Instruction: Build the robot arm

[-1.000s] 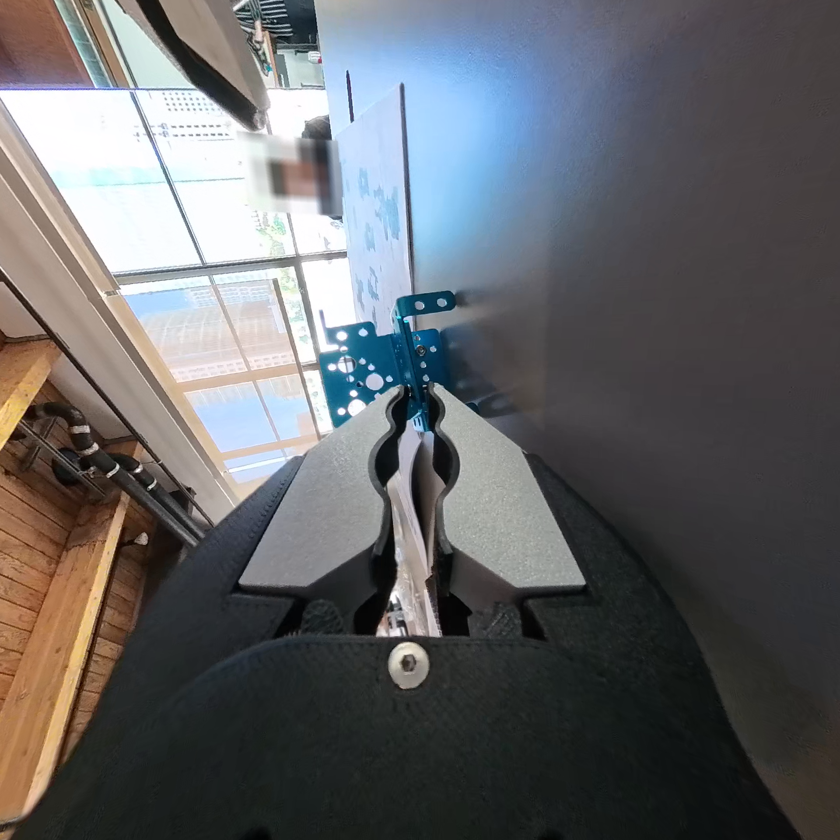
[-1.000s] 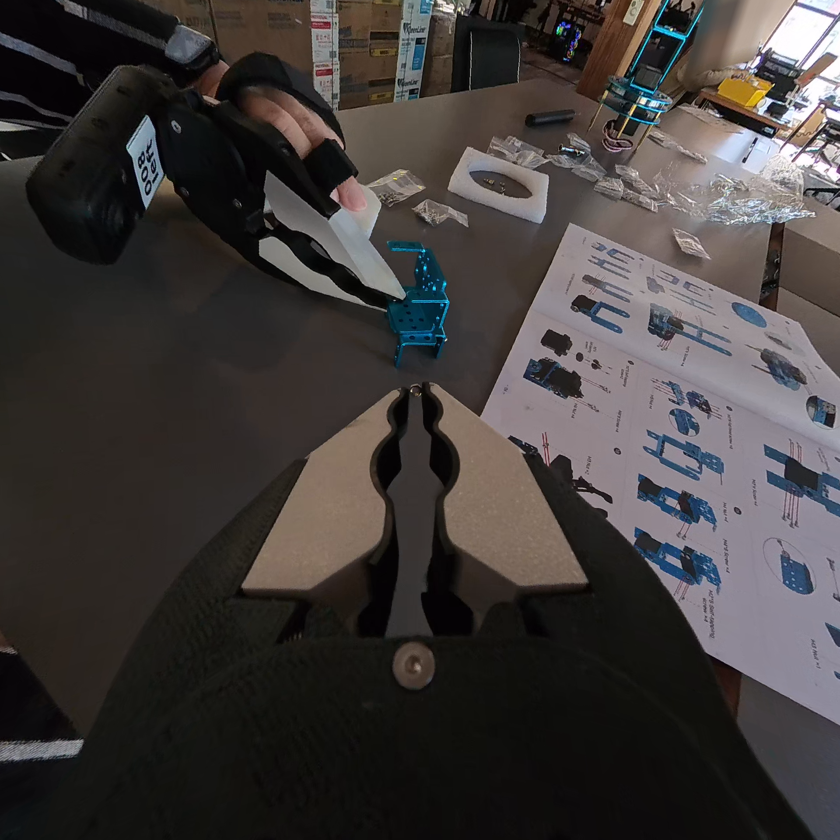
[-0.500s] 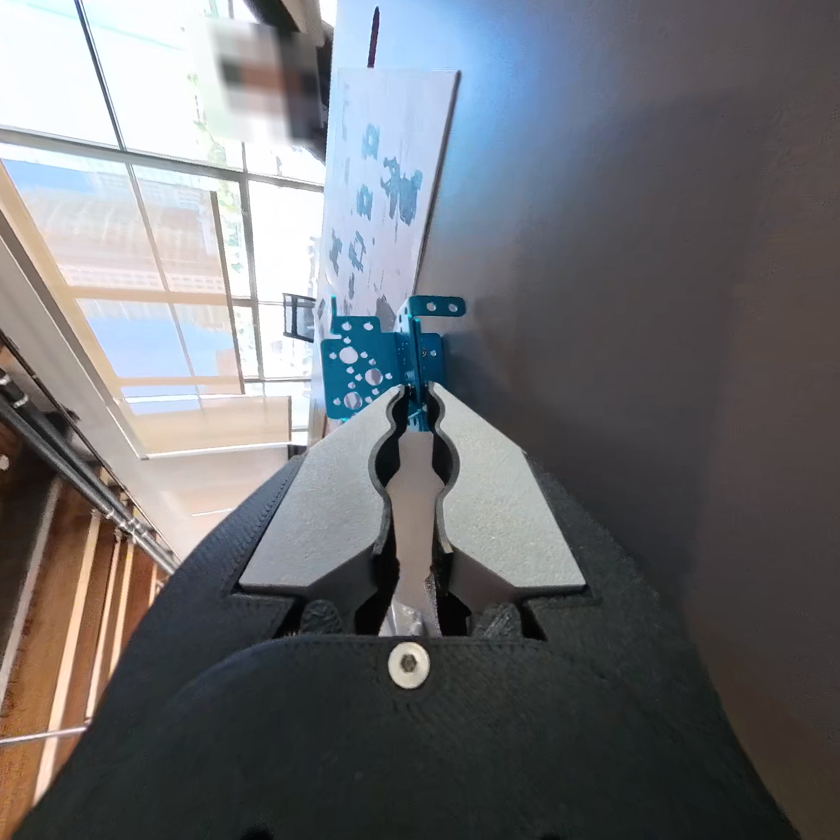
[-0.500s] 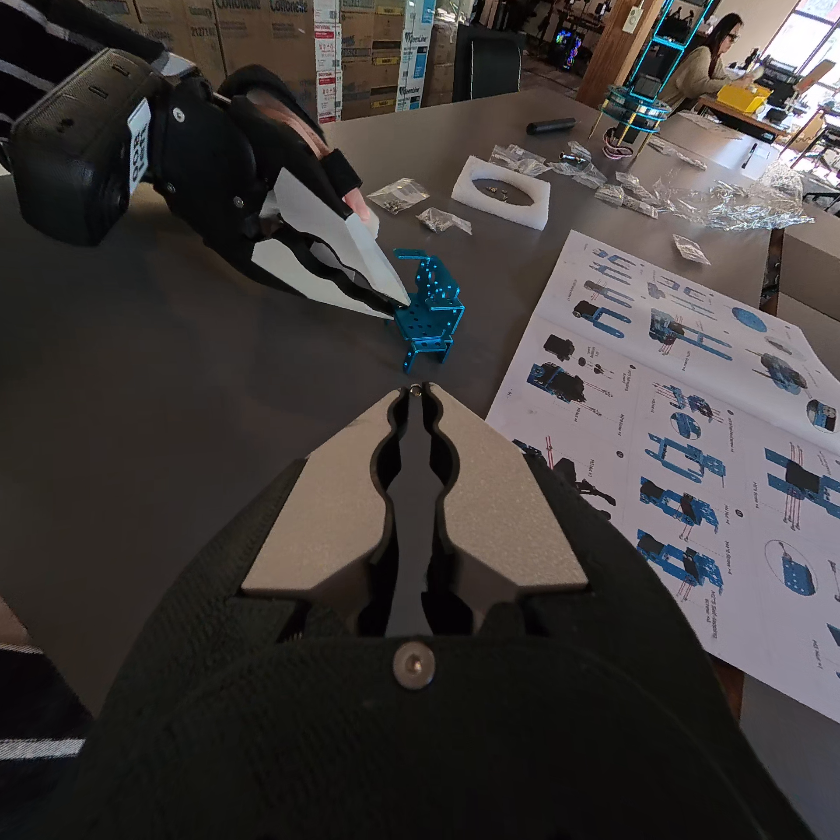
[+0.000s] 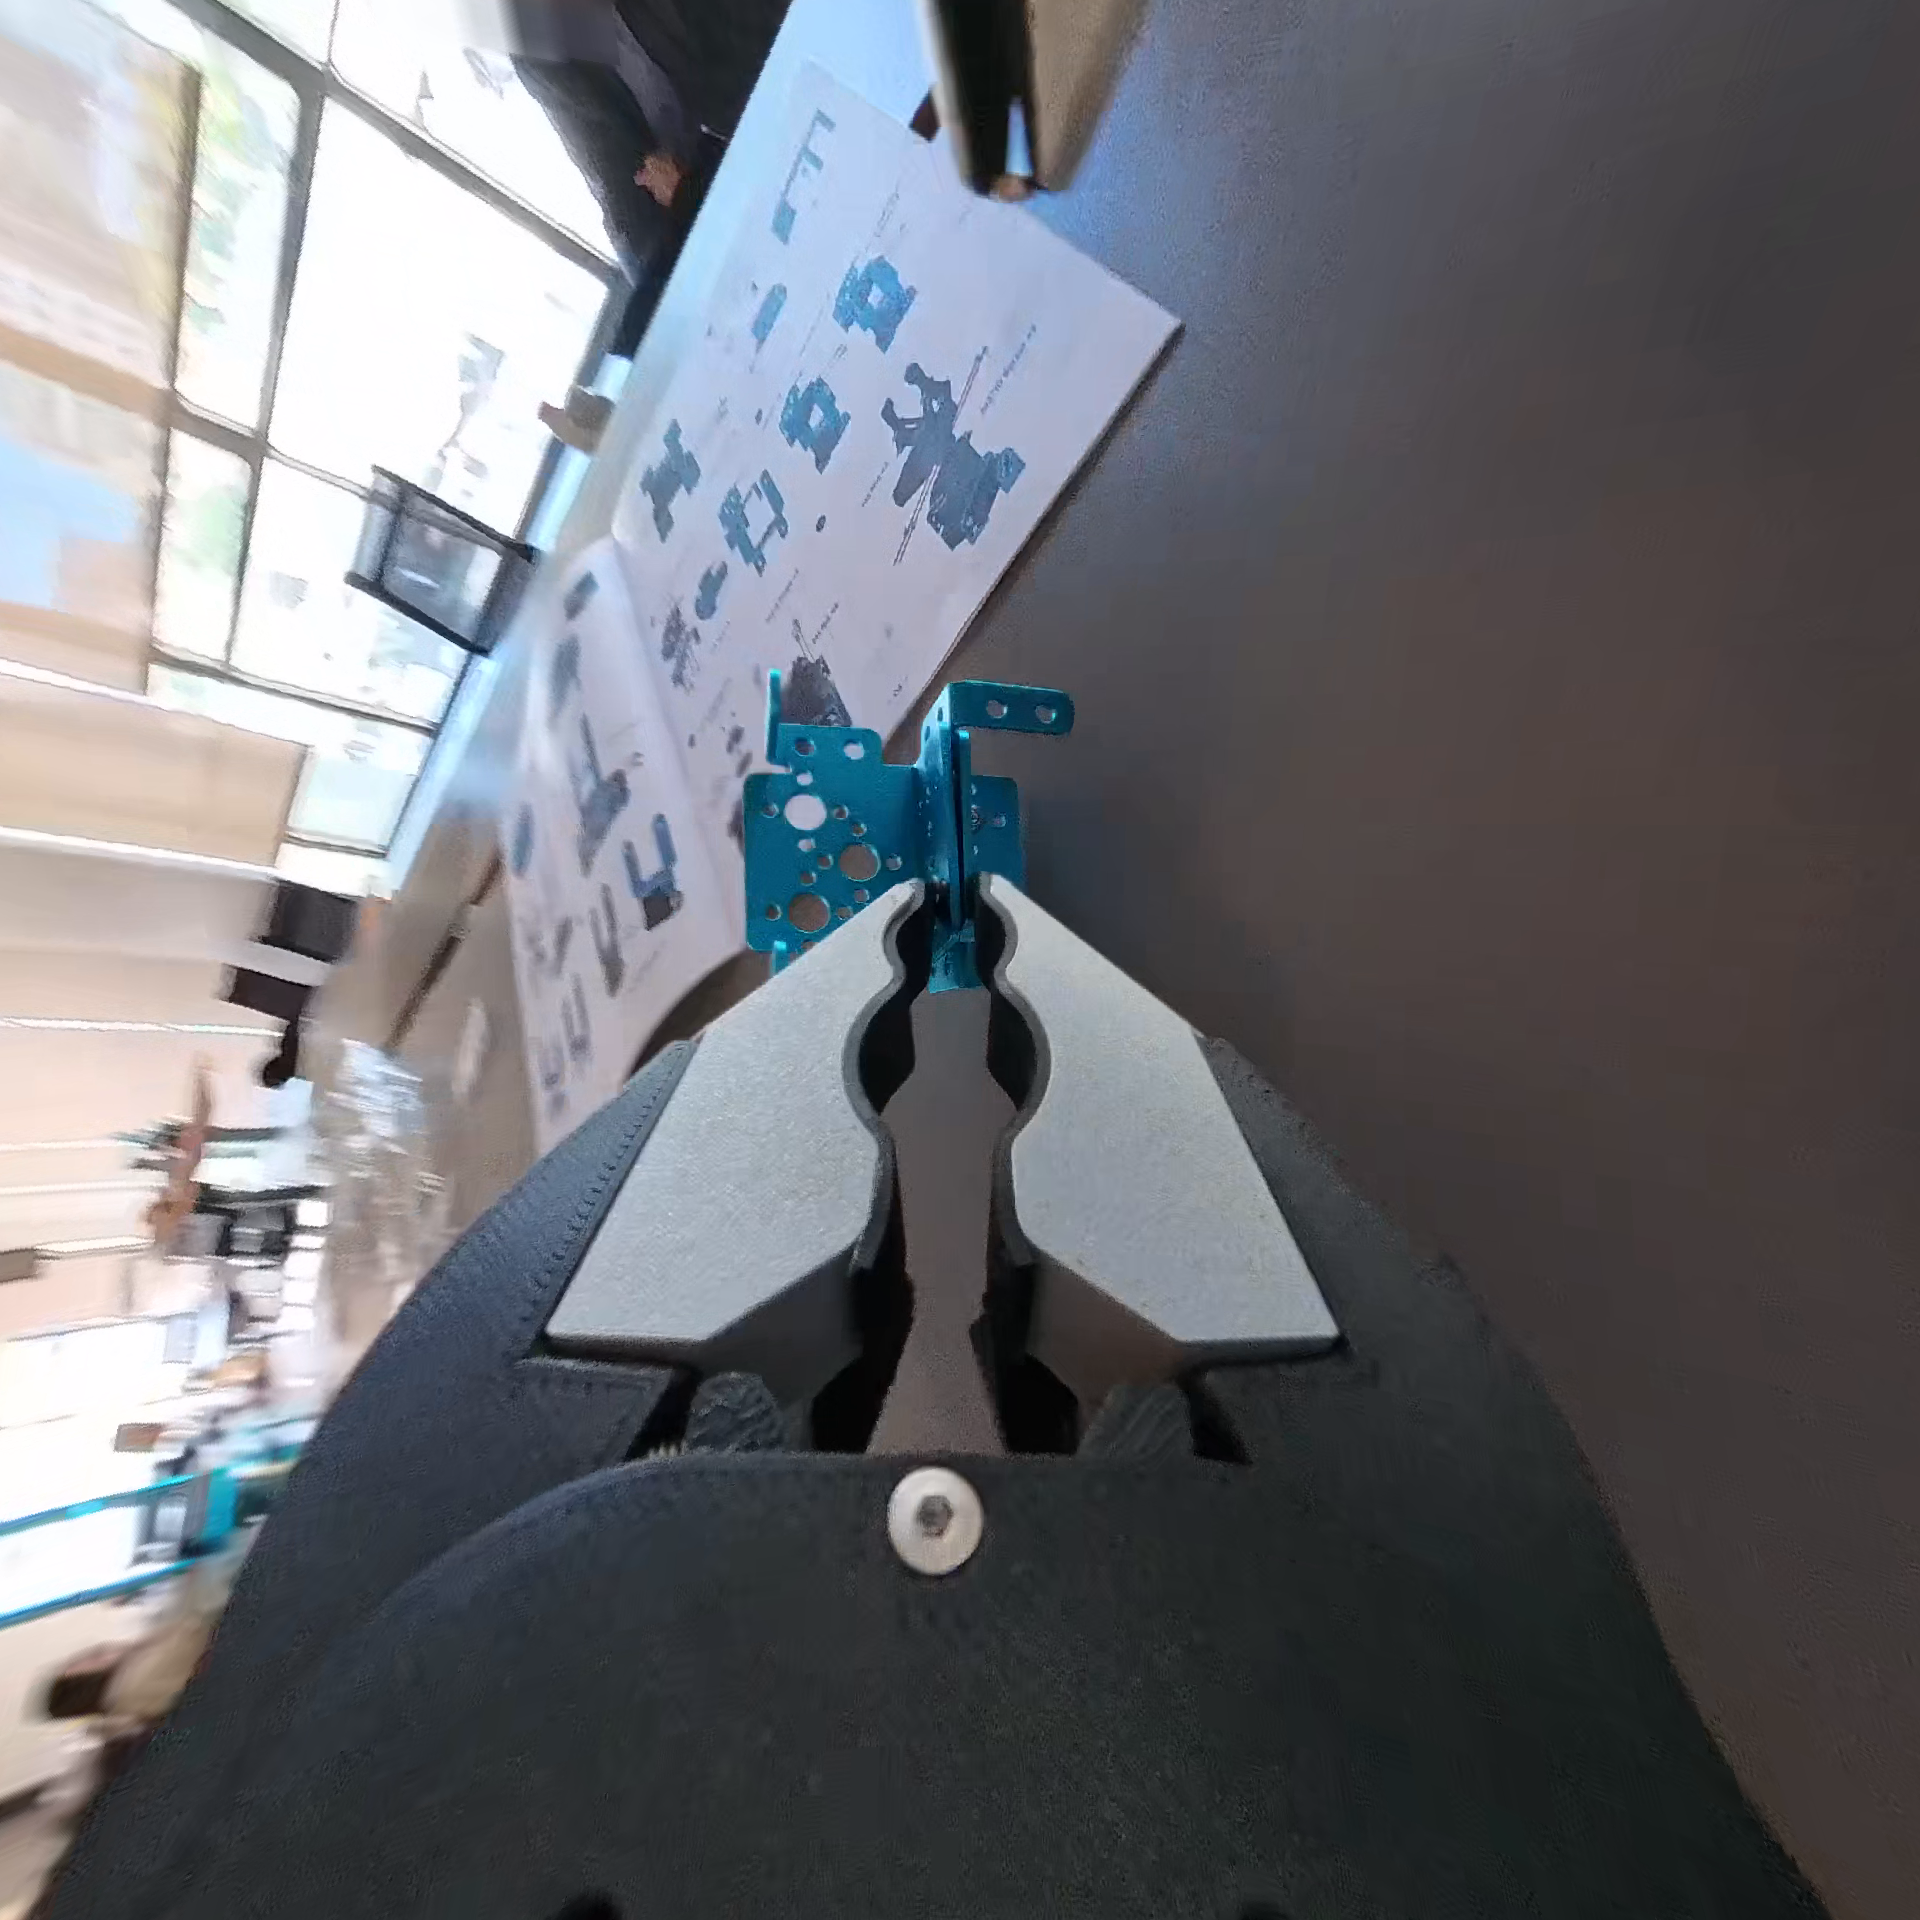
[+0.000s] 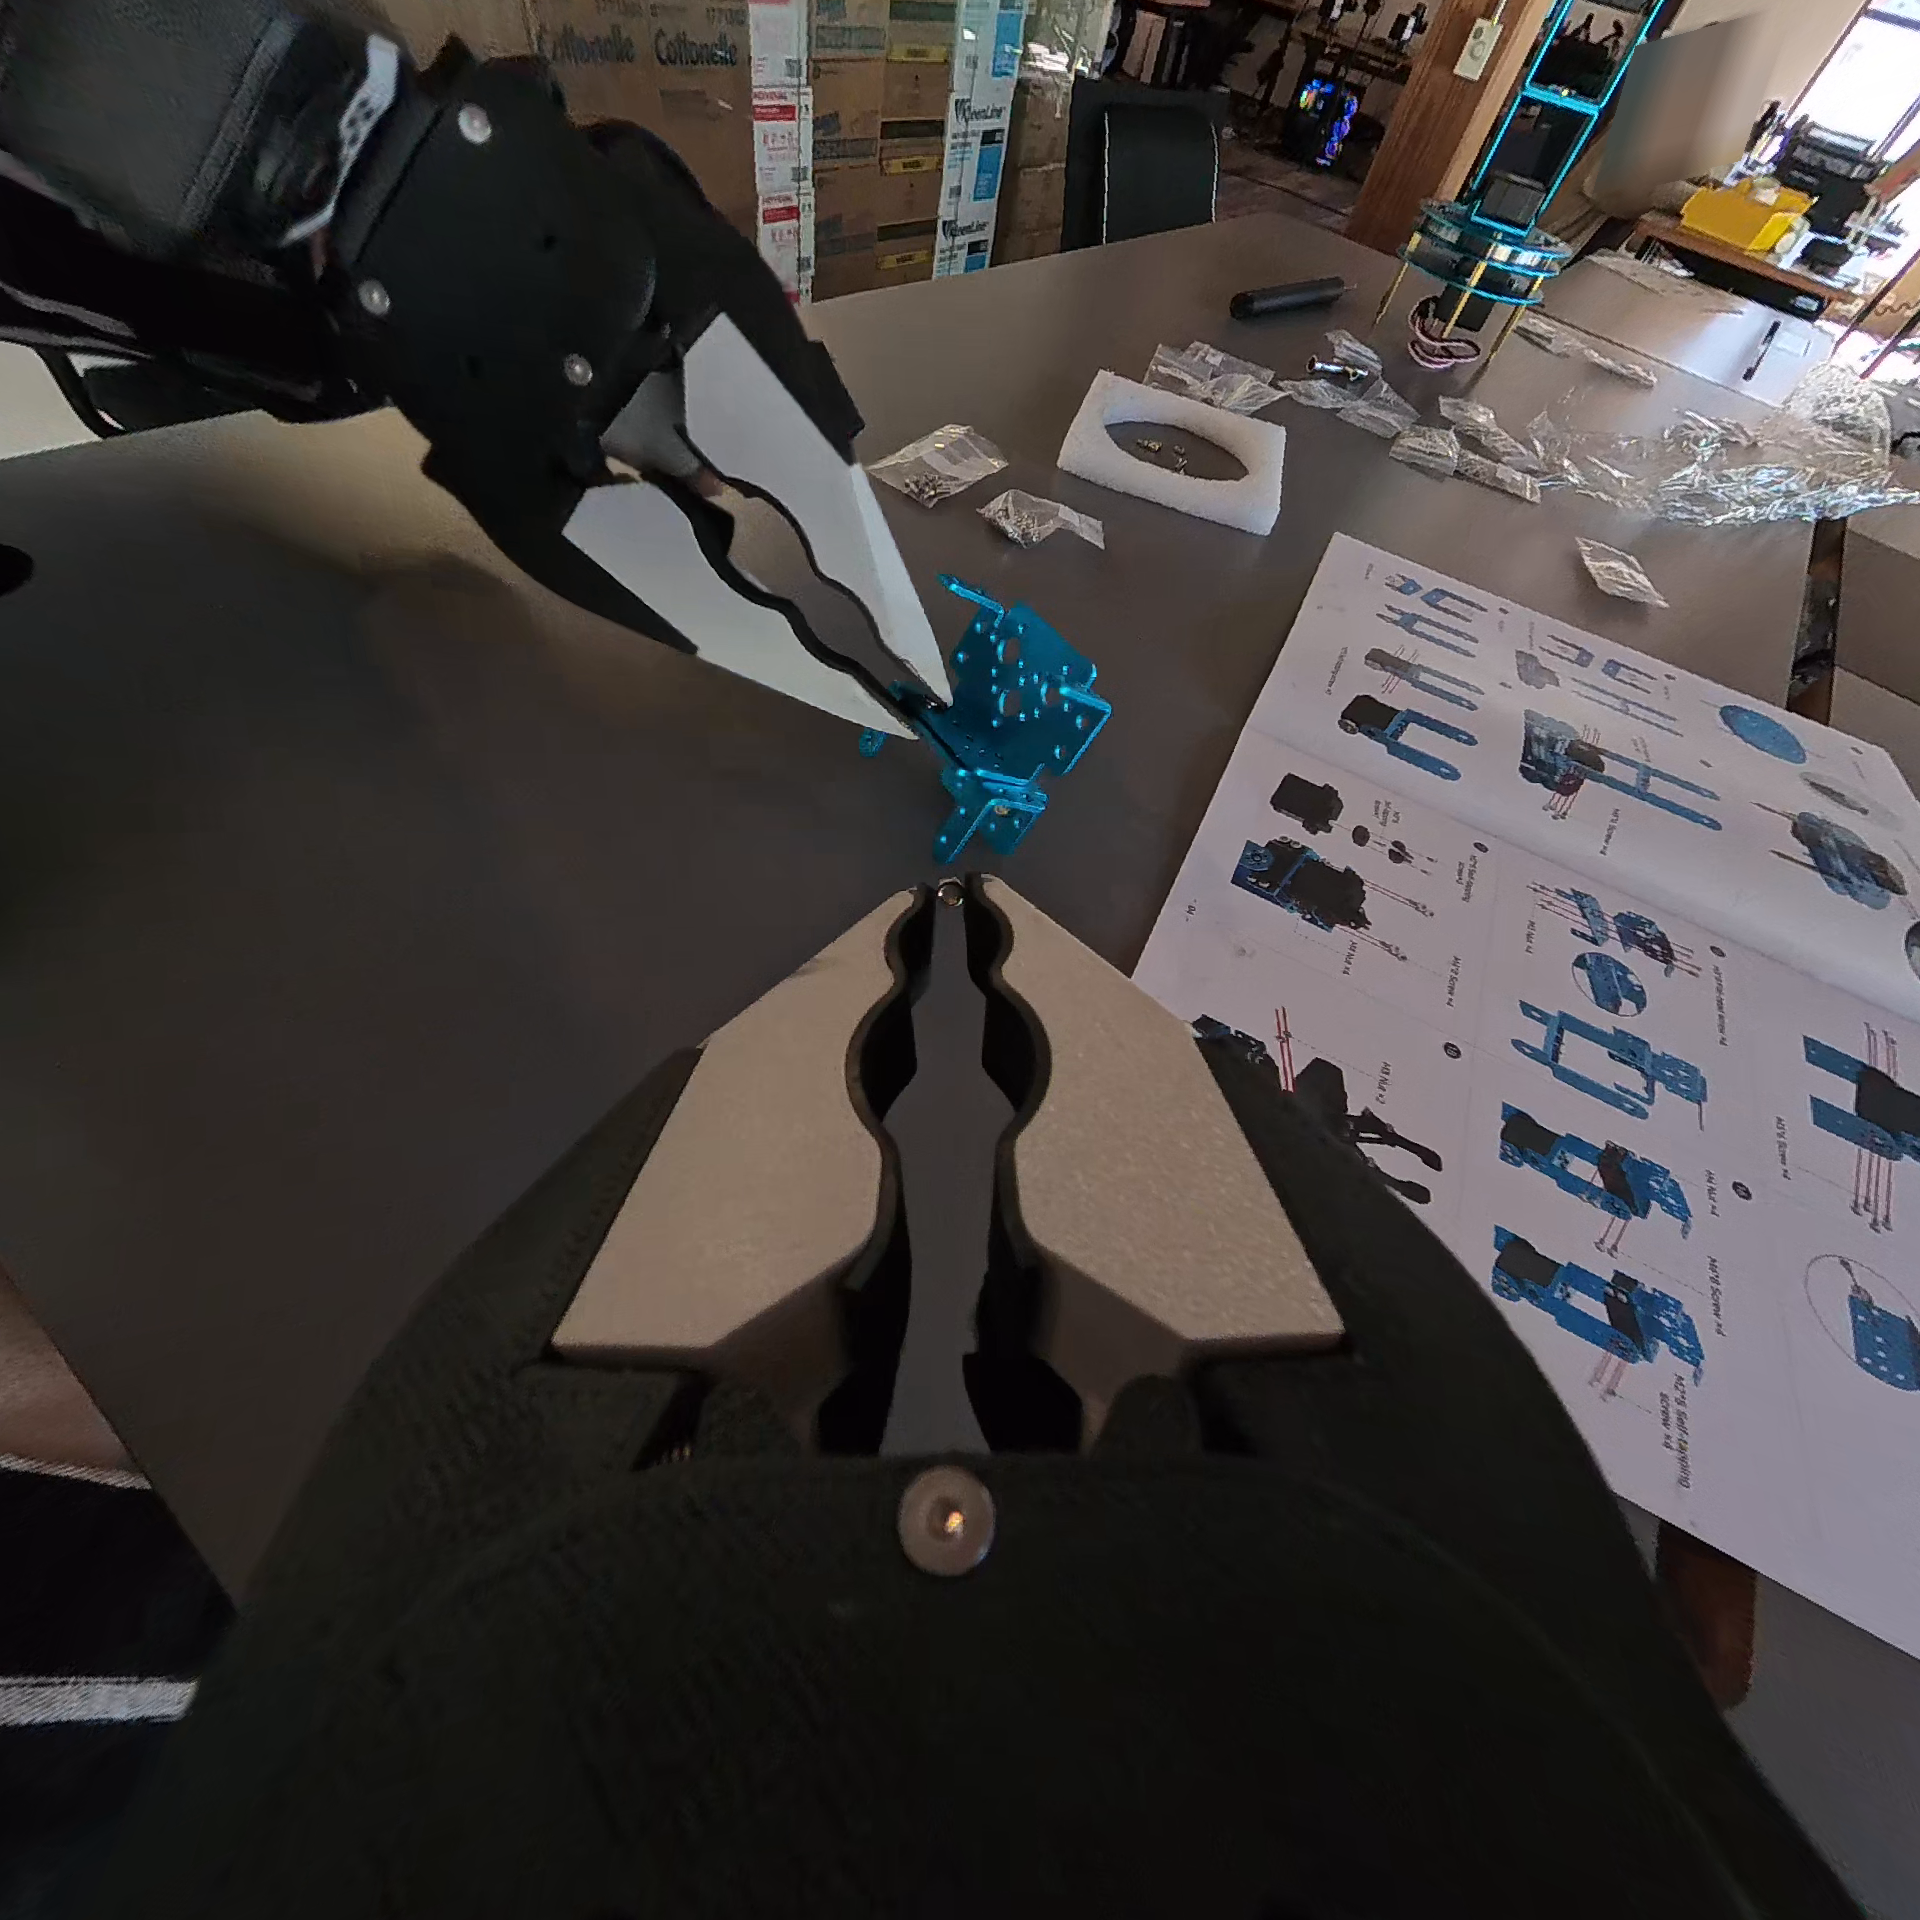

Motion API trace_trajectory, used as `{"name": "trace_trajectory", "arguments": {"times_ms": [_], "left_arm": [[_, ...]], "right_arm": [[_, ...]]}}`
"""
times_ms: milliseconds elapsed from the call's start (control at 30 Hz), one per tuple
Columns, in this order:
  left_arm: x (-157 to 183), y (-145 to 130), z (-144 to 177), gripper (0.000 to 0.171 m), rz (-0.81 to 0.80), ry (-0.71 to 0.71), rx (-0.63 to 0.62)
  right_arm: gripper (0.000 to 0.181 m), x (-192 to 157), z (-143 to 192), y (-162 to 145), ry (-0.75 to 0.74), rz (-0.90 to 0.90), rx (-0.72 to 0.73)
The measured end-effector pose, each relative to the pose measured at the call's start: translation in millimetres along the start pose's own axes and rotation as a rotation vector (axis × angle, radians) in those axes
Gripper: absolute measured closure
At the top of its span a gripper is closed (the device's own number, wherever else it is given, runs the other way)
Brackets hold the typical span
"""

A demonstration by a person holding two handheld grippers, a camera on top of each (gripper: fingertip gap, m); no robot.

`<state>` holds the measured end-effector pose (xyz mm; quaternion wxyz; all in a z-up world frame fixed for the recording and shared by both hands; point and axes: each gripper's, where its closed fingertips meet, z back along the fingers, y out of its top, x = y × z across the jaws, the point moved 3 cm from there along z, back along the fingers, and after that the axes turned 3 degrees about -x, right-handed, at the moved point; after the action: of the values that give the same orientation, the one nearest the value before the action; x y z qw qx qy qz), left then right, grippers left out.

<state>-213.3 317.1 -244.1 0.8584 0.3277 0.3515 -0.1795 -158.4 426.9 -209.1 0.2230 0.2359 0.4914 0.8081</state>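
Note:
A blue perforated metal bracket assembly [image 6: 1023, 717] is held tilted low over the grey table [image 6: 416, 883]. My left gripper [image 6: 920, 717] comes in from the upper left and is shut on one of its plates. In the left wrist view the gripper tips [image 5: 951, 899] pinch the bracket's [image 5: 831, 842] middle plate edge-on. My right gripper [image 6: 948, 891] is shut on a tiny metal screw [image 6: 948, 889] at its tips, a short way in front of the bracket's lower end and not touching it. The right gripper also shows blurred at the top of the left wrist view [image 5: 1003, 182].
A large printed instruction sheet [image 6: 1558, 987] lies to the right. Behind the bracket are small bags of screws [image 6: 935, 468], a white foam block [image 6: 1174, 457], a black cylinder [image 6: 1288, 301], crumpled plastic wrap [image 6: 1766, 468] and a round blue-ringed assembly [image 6: 1481, 249]. There is about 10 centimetres between the tips of the two grippers.
My left gripper has rolled and swung, tilting the blue bracket and bringing it towards the sheet and my right gripper. The right gripper stays shut on the screw and sits closer to the bracket.

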Motion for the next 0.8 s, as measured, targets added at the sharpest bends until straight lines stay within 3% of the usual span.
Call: {"name": "trace_trajectory", "arguments": {"times_ms": [467,800], "left_arm": [[6.3,7.3,3.4,0.166,0.584,-0.359,0.026],[16.0,14.4,8.0,0.165,0.695,-0.319,0.148]], "right_arm": [[0.176,-8.6,-8.2,-0.3,0.092,-0.11,0.032],[0.176,-16.5,-35.0,6.0,0.171,-0.192,0.02]]}}
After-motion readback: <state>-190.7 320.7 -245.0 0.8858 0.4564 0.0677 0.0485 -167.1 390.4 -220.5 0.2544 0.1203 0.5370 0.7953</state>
